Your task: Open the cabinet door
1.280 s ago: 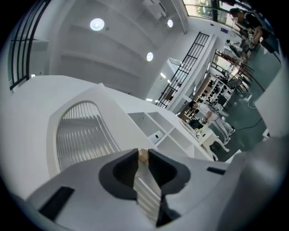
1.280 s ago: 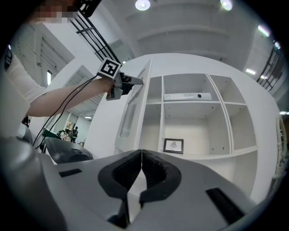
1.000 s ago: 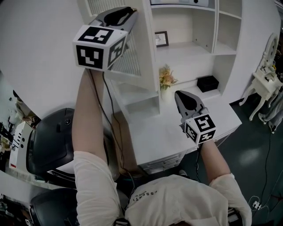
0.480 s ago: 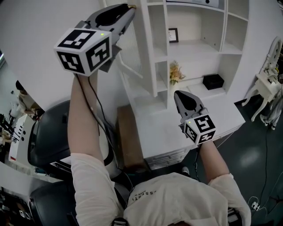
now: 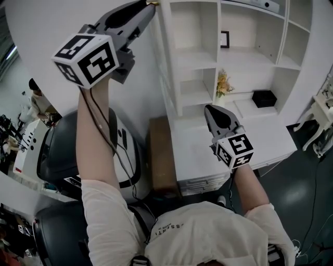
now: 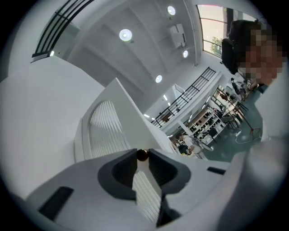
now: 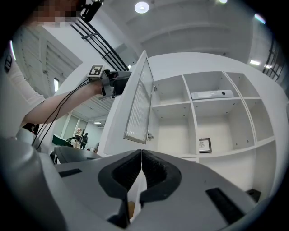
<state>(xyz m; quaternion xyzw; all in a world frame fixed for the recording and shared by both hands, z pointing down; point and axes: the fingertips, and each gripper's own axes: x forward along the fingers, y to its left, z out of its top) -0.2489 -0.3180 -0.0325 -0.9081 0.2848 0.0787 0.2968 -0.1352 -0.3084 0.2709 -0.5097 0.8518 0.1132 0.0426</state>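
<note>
Your left gripper [image 5: 147,5] pinches the small round knob [image 6: 142,155] of the cabinet door [image 7: 137,106], which stands wide open. Your right gripper [image 5: 209,109] hangs clenched, empty, above the white table [image 5: 197,156].

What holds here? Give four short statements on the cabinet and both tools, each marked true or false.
1. The left tool is closed on the door's knob. True.
2. The door is shut. False: the cabinet door stands wide open.
3. The right tool holds a bunch of blooms. False: the right tool has its jaws together on nothing; the flowers stand in the cabinet.
4. A picture frame stands in the cabinet. True.
</note>
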